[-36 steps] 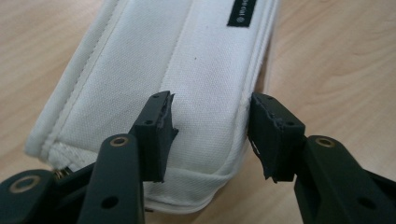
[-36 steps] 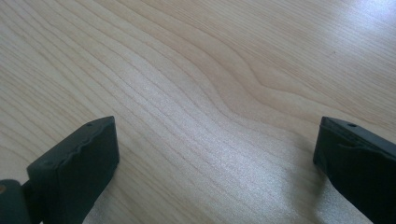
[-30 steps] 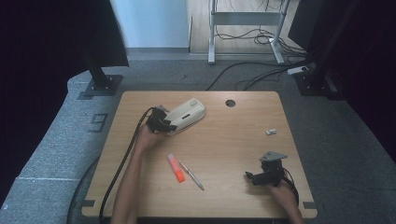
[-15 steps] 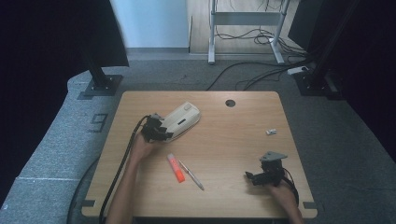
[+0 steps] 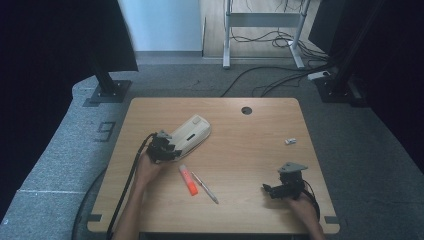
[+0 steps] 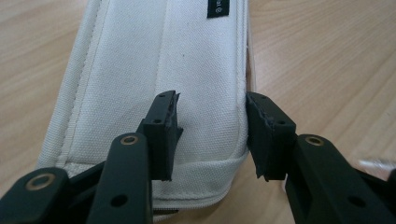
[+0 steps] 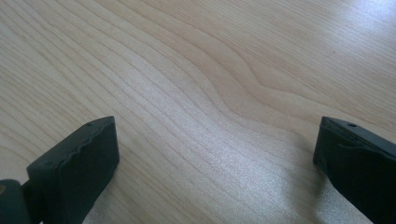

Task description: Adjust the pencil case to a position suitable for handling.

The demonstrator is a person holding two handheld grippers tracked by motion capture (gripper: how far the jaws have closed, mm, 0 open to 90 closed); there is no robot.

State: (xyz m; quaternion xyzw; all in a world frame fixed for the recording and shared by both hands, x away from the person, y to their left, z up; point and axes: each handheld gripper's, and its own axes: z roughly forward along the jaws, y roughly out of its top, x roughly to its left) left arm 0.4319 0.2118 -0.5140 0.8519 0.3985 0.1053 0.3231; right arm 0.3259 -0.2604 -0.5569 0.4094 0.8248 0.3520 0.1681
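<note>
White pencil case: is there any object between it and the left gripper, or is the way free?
Nothing visible stands between them. In the left gripper view, the left gripper is already at the near end of the white pencil case, its jaws apart over the fabric corner. The orange highlighter and the pen lie aside, nearer the person.

Change record: my left gripper has drawn back toward me and leftward across the table, bringing the white pouch with it. Pouch now lies nearer the orange marker; its near end sits between my parted jaws.
</note>
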